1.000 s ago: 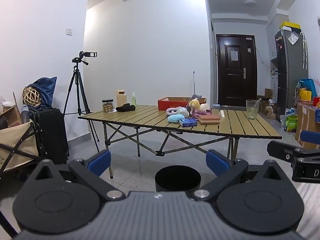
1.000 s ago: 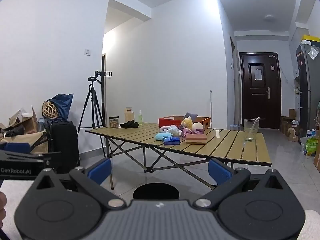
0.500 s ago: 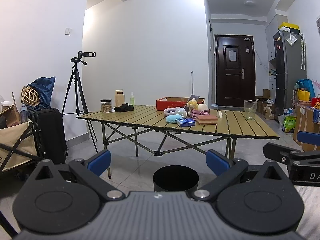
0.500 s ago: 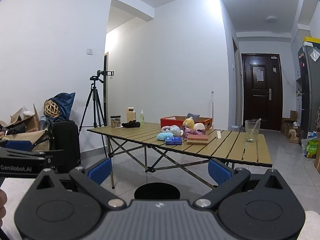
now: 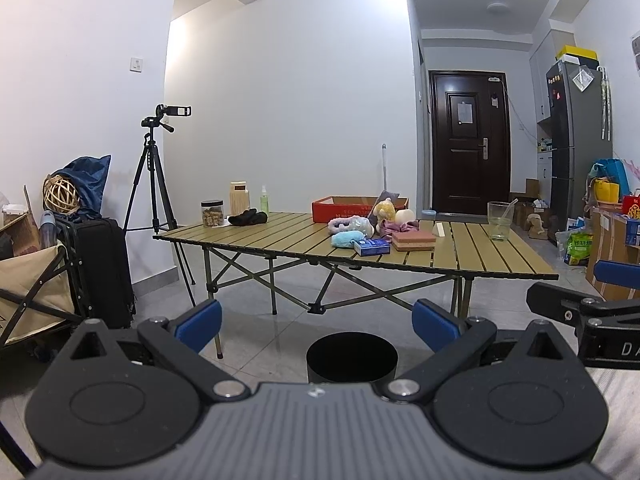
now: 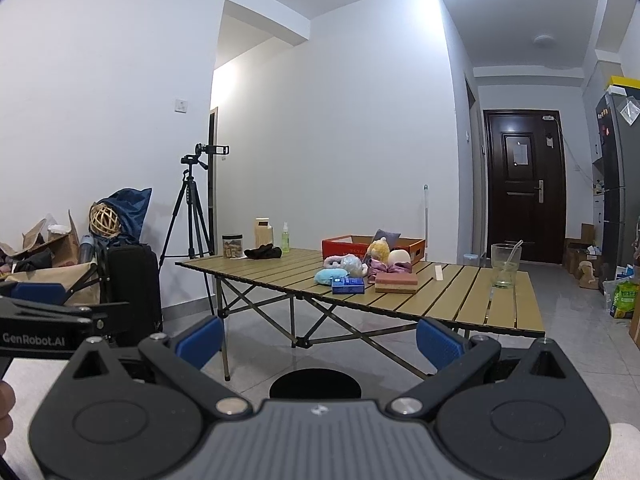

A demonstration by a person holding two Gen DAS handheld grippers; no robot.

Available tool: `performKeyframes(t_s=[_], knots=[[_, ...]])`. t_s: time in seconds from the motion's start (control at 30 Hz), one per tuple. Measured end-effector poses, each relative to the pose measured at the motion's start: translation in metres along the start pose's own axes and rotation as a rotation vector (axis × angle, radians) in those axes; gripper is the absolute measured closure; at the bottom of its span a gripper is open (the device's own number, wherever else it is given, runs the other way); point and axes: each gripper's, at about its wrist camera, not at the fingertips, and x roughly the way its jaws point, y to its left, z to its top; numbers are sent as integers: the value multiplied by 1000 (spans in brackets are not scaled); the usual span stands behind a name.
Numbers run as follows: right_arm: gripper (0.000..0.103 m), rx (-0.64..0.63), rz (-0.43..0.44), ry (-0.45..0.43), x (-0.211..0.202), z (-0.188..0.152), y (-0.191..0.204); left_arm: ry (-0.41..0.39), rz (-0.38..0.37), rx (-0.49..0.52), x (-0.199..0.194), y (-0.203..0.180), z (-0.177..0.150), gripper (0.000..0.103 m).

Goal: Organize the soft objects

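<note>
A heap of soft toys (image 5: 360,226) (image 6: 348,266) lies mid-table on the slatted folding table (image 5: 480,260) (image 6: 480,304): a blue plush (image 5: 345,239) (image 6: 327,275), a yellow plush (image 5: 385,209) (image 6: 379,249), a pink cloth (image 5: 400,226) (image 6: 390,267). Behind them stands a red cardboard box (image 5: 344,210) (image 6: 348,246). Both grippers hang well short of the table, above the floor. My left gripper (image 5: 318,320) is open and empty. My right gripper (image 6: 320,338) is open and empty too.
On the table also: a blue packet (image 5: 372,247), a pink-brown sponge block (image 5: 413,241), a glass with a straw (image 5: 500,222), a jar (image 5: 212,213), a black cloth (image 5: 248,218). A tripod (image 5: 158,184) and suitcase (image 5: 100,268) stand left; boxes and a fridge (image 5: 576,148) right.
Both views have drawn back and shifted slightly; the table sits a little lower and farther in frame. Both grippers stay open.
</note>
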Motion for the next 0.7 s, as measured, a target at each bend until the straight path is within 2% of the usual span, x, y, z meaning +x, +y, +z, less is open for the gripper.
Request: performKeyframes(t_s=[0.7], knots=[[0, 5, 7, -6, -2, 3, 1, -1, 3, 0, 0, -2, 0, 0]])
